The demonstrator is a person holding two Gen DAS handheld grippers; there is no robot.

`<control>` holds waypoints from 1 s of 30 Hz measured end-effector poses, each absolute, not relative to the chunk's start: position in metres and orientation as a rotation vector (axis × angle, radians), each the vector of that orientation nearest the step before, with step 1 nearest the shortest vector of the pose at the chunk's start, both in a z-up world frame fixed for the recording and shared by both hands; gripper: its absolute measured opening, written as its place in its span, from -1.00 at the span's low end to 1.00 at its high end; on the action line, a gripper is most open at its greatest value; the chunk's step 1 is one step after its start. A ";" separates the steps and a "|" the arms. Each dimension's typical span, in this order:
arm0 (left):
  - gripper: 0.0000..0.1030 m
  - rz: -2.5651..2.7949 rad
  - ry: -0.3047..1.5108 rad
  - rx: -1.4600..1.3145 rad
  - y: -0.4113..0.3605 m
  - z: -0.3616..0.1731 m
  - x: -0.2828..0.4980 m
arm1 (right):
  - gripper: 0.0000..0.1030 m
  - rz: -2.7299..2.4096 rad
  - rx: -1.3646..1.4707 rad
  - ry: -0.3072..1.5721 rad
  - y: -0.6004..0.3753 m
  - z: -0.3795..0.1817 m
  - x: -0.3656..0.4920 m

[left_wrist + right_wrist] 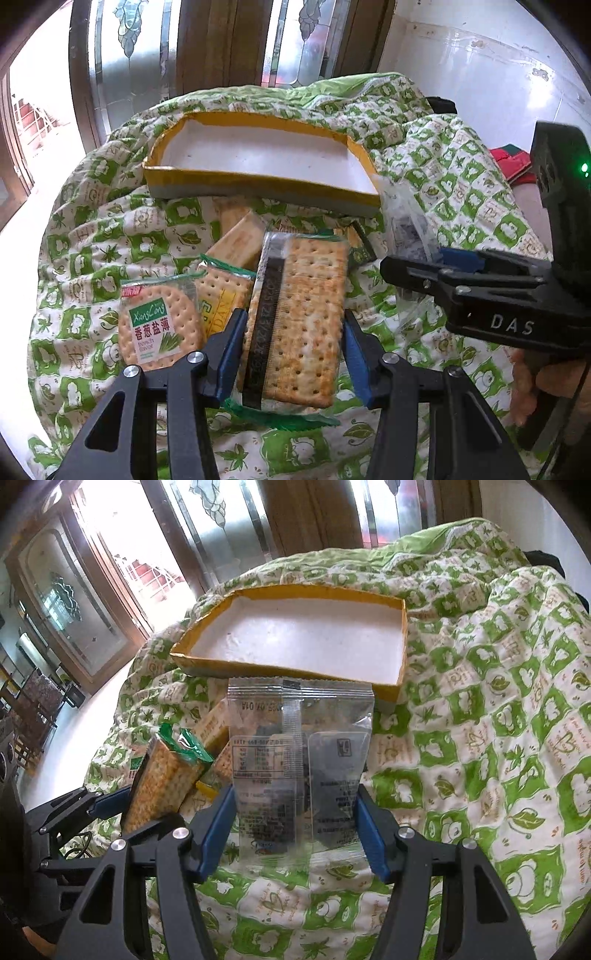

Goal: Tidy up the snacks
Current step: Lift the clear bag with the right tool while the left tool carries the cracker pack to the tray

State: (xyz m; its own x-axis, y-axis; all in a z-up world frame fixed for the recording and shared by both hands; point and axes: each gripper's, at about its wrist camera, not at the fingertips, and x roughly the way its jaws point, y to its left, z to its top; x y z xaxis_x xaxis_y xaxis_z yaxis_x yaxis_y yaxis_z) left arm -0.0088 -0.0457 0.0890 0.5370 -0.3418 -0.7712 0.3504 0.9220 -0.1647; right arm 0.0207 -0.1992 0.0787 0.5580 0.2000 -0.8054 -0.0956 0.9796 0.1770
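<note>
**Bright Room Behind a Green Quilt**

A quilt printed with green and white squares and leaves spread under and beyond the tongs. Straight ahead of them stood a wooden door flanked by leaded-glass panels. To their left, daylight flooded through a window and washed out the pale floor. Dark chairs stood far left. To the right rose a white wall.
</note>
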 end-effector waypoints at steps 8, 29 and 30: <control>-0.02 -0.427 0.891 0.001 -0.047 0.100 -0.006 | 0.20 0.172 0.132 0.956 -0.205 0.089 0.019; -0.02 -0.483 0.859 -0.136 -0.009 0.118 -0.006 | 0.21 0.140 0.179 0.939 -0.220 0.089 0.019; -0.02 -0.483 0.854 -0.139 -0.008 0.121 -0.004 | 0.21 0.141 0.181 0.938 -0.220 0.090 0.020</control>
State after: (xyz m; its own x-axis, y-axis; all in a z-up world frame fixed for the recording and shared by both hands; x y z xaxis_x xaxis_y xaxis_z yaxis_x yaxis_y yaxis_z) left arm -0.0043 -0.0081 0.1214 0.5569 -0.4623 -0.6901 0.3533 0.8837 -0.3069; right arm 0.0199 -0.2205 0.0904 0.5844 0.1985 -0.7868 -0.0413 0.9756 0.2155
